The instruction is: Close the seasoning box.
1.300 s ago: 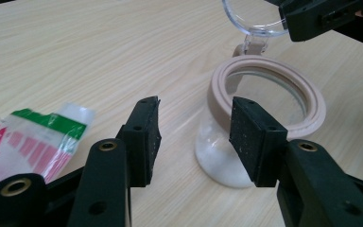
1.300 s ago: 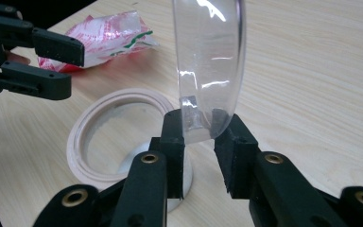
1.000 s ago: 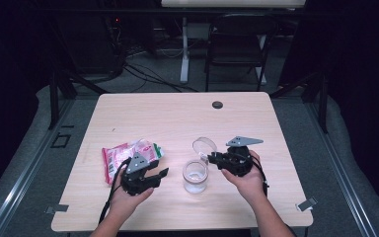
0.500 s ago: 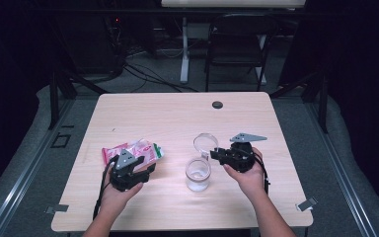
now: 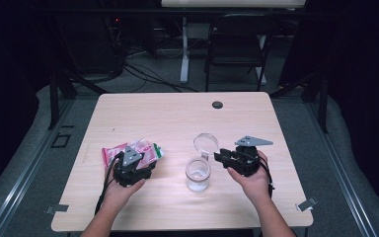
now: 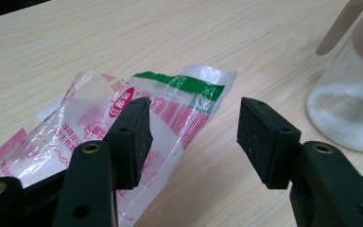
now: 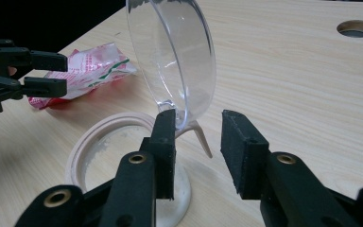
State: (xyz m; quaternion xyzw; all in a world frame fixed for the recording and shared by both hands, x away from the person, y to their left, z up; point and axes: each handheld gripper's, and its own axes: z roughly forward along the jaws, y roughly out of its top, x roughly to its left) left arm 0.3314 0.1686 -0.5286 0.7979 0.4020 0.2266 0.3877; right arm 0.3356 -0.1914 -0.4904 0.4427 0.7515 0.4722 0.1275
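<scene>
Black jaws on my left tongs (image 6: 191, 137) have just been opening, straddling the crinkly pink packet's (image 6: 123, 118) edge without pinching. My right tongs (image 7: 196, 151) are gaping too, just been widening, the jar's (image 5: 198, 174) flipped-up clear lid (image 7: 175, 61) sitting loose between them, jar just beside.

A: Where's the free room?
B: The far half of the table (image 5: 177, 111) is bare wood.
A: And in the way?
B: The jar (image 5: 198, 174) stands mid-table, its lid (image 5: 206, 143) tipped up behind it; the packet (image 5: 134, 152) lies well apart, with clear wood between.
</scene>
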